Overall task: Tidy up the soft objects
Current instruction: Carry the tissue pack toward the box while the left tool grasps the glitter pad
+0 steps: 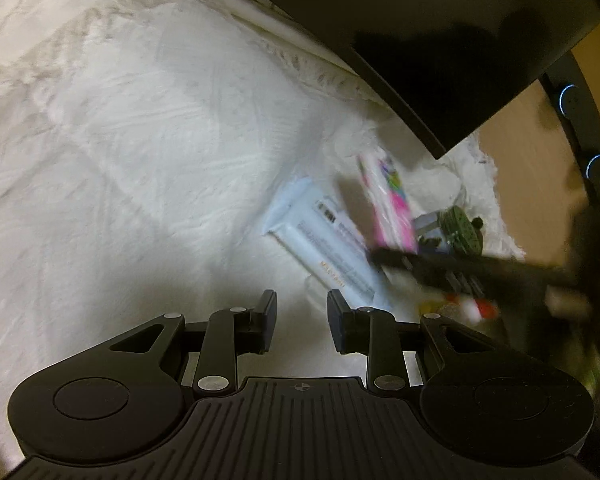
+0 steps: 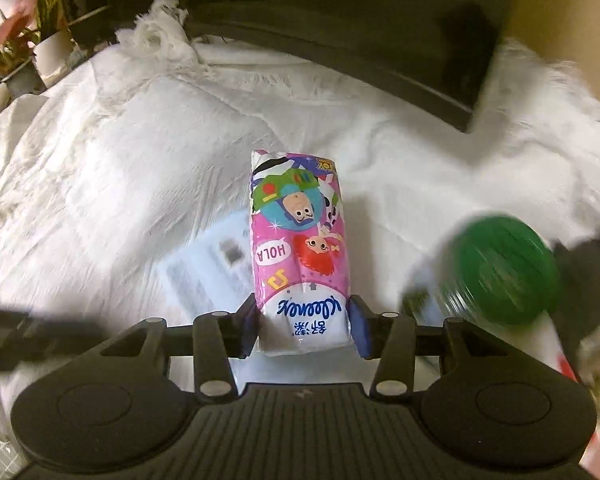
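My right gripper point(image 2: 304, 320) is shut on a pink cartoon-printed tissue pack point(image 2: 298, 240), gripping its white near end and holding it above the white fluffy blanket point(image 2: 120, 152). The same pack shows blurred in the left wrist view point(image 1: 388, 204), with the right gripper behind it. A pale blue wipes pack point(image 1: 328, 240) lies on the blanket point(image 1: 120, 160) under it; it also shows in the right wrist view point(image 2: 212, 268). My left gripper point(image 1: 302, 324) is open and empty, just left of the blue pack.
A green round toy point(image 2: 500, 276) lies at the right, also in the left wrist view point(image 1: 462, 232). A large black panel point(image 1: 440, 40) stands along the blanket's far edge. Potted plants point(image 2: 28, 40) stand far left. Brown floor point(image 1: 532, 152) lies past the blanket.
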### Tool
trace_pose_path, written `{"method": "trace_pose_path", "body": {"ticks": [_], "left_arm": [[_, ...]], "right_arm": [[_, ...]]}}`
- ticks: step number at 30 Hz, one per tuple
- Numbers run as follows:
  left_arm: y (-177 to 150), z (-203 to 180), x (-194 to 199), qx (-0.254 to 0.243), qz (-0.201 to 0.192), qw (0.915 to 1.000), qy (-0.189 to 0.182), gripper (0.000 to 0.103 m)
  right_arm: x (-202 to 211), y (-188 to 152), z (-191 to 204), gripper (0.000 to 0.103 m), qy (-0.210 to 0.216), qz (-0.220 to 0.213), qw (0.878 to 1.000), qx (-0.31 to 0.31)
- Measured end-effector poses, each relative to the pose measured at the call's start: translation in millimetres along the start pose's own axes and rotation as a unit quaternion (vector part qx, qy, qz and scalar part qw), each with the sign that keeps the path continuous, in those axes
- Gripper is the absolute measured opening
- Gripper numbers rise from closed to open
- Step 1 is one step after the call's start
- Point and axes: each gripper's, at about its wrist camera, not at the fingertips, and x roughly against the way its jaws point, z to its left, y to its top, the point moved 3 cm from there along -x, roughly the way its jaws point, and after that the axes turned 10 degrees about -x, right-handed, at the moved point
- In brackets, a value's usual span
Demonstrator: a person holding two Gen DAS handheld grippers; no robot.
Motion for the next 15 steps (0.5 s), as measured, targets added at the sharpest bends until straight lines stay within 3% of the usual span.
{"method": "trace_pose_path", "body": {"ticks": [5, 8, 15], "left_arm": [[8.7, -23.2, -14.9, -0.02, -0.005, 0.9997, -0.011, 0.03], [10.7, -50.5, -21.4, -0.07, -0.003, 0.997, -0.033, 0.03], [-5.6, -121.4, -56.7, -0.175, 0.053, 0.9794, -0.085, 0.03]], "right_arm": [[62.5, -39.2, -28.1, 0.045, -0.007, -0.034, 0.999, -0.035], [92.5, -64.6, -57.0, 0.045, -0.031, -0.047, 0.995, -0.082], [134.5, -133.6, -137.7, 0.045, -0.17, -0.051, 0.972, -0.154]]}}
